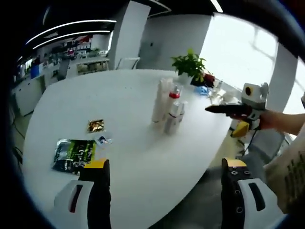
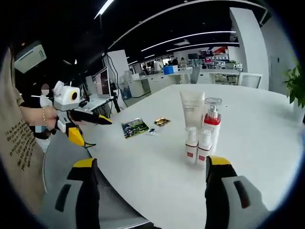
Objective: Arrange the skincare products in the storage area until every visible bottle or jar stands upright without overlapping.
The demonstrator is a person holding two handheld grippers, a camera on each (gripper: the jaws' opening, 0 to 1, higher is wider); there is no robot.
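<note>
In the left gripper view, the left gripper has its fingers spread wide apart with nothing between them, held over the near edge of the white surface. Toward the far right of that surface stands a tight cluster of skincare products: a tall pale tube, a pump bottle with a red collar and two small bottles in front, all upright and close together. Nearer the left fingers lie a dark green packet, a small gold sachet and a tiny clear sachet, all flat. A potted plant sits at the far edge. The right gripper comes in from the right, held in a hand; its dark fingers look closed together, though the angle is poor.

In the right gripper view, the right gripper rises from the bottom, and whether it holds anything cannot be told. The tall pale tube, the pump bottle and the two small bottles stand upright just beyond it, touching or nearly so. The dark green packet and the gold sachet lie farther off to the left. The left gripper hangs off the surface's edge, beside a person's printed sleeve.
</note>
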